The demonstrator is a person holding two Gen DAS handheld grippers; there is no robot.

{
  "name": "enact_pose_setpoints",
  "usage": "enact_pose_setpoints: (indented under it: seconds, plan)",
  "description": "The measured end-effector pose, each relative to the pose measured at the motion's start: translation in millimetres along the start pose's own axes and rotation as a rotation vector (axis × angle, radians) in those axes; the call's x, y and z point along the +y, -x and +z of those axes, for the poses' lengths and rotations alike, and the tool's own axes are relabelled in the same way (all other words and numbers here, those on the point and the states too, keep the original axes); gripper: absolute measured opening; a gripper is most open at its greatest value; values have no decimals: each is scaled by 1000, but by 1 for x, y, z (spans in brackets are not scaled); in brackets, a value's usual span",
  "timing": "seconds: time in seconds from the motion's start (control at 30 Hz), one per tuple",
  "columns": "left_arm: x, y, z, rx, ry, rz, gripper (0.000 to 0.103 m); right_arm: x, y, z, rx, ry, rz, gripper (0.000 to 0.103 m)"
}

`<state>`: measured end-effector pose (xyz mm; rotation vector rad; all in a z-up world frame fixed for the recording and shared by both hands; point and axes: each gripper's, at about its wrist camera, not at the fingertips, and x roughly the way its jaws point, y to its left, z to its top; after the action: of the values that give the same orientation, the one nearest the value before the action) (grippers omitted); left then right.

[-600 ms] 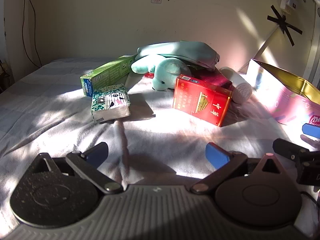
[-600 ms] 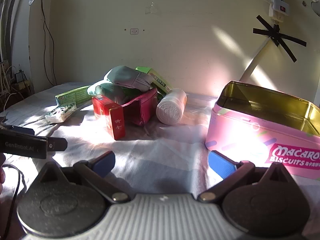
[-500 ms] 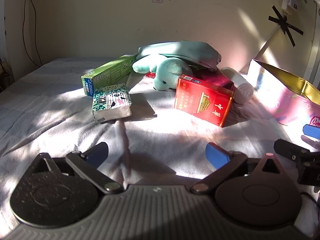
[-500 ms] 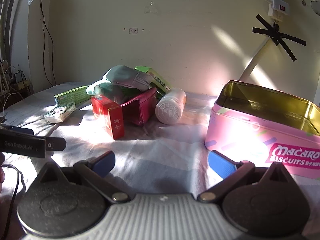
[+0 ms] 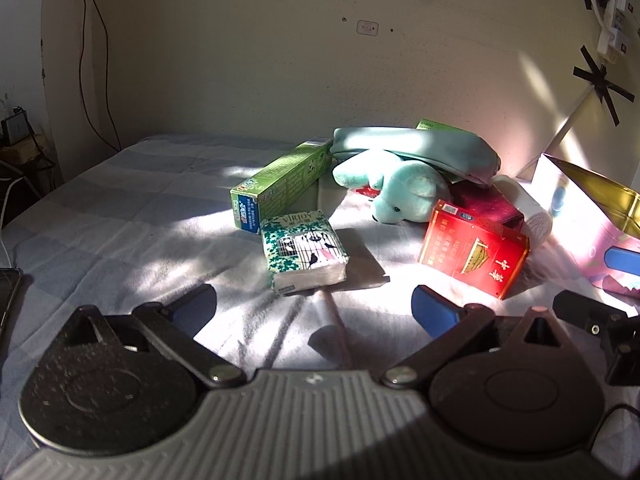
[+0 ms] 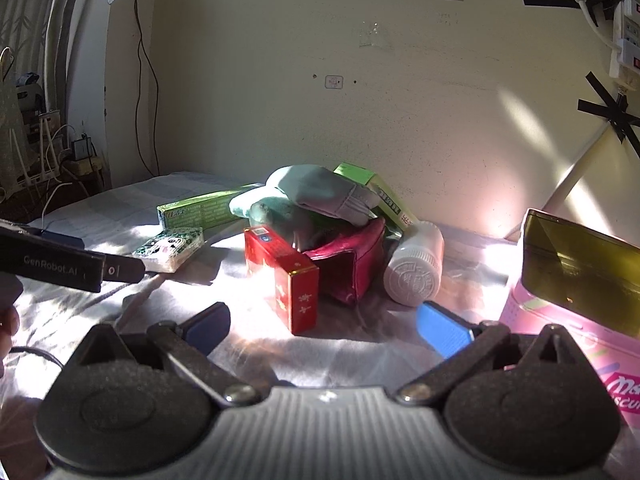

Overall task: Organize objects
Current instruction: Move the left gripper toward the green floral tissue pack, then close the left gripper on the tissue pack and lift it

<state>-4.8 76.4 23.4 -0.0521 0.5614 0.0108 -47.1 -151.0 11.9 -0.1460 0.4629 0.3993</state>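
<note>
We hold two grippers low over a sunlit sheet (image 5: 120, 216). Left gripper (image 5: 312, 308) is spread wide w/ nothing between its fingers; a tissue pack (image 5: 304, 256) lies just ahead of it. Right gripper (image 6: 324, 324) is also spread and empty, w/ a red box (image 6: 286, 272) standing upright just ahead and a white bottle (image 6: 416, 268) on its side beyond. The pink biscuit tin (image 6: 568, 320) sits at right, lid off; its contents aren't visible.

Left gripper (image 5: 314, 308) and right gripper (image 6: 323, 324) both hover low with jaws spread wide, holding nothing.
</note>
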Motion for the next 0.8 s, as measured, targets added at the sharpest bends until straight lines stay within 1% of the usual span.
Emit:
enact_pose_setpoints:
  seconds: [0.1,0.23,0.27,0.33,0.4,0.5,0.6,0.67,0.7,0.77,0.8]
  plan:
    - [21,-6,9,15,58,-2,103,12,-12,8,6,36,60,103]
    - [40,-21,23,52,138,-59,102,32,-31,19,27,94,160,102]
    - [42,-26,27,59,148,-75,96,38,-37,22,33,109,188,101]
    - [42,-33,33,62,146,-93,95,51,-50,29,53,141,261,97]
    - [42,-39,37,65,140,-109,94,63,-65,36,73,180,307,96]
    - [43,-51,42,81,135,-141,95,77,-92,42,107,232,332,96]
    - [45,-66,42,129,145,-183,94,82,-121,45,171,229,356,96]
    - [45,-75,40,151,154,-218,93,88,-133,45,183,249,368,96]
    - [46,-81,39,170,163,-230,87,90,-138,44,194,259,372,94]
    - [50,-89,38,195,190,-239,68,93,-143,42,184,271,372,93]
    - [53,-89,38,190,206,-254,68,94,-144,42,184,273,379,92]
